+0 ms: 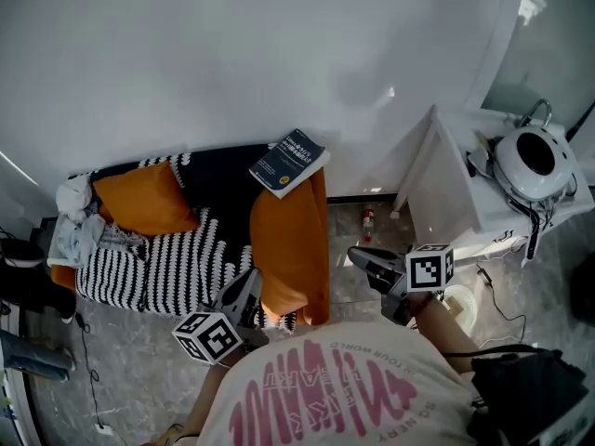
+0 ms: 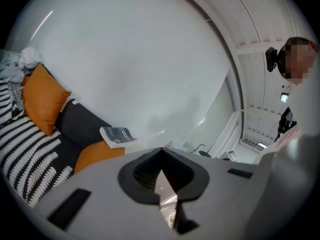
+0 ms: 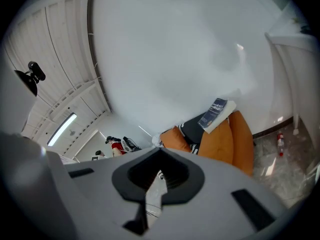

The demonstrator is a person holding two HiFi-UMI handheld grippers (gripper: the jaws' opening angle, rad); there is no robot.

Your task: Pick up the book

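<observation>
A dark blue book [image 1: 289,162] with white page edges lies on the top of the sofa's orange armrest [image 1: 290,244], against the white wall. It also shows in the left gripper view as the book [image 2: 116,135], and in the right gripper view as the book [image 3: 216,113]. My left gripper [image 1: 249,283] is shut and holds nothing, low in front of the sofa and well short of the book. My right gripper [image 1: 361,258] is shut and holds nothing too, over the floor to the right of the armrest. Both point toward the sofa.
The sofa carries a black-and-white striped cover [image 1: 153,268], an orange cushion [image 1: 144,199] and a heap of pale clothes [image 1: 74,216]. A white cabinet [image 1: 465,179] with a round white device [image 1: 535,161] stands to the right. A small red bottle [image 1: 368,221] stands on the floor by the wall.
</observation>
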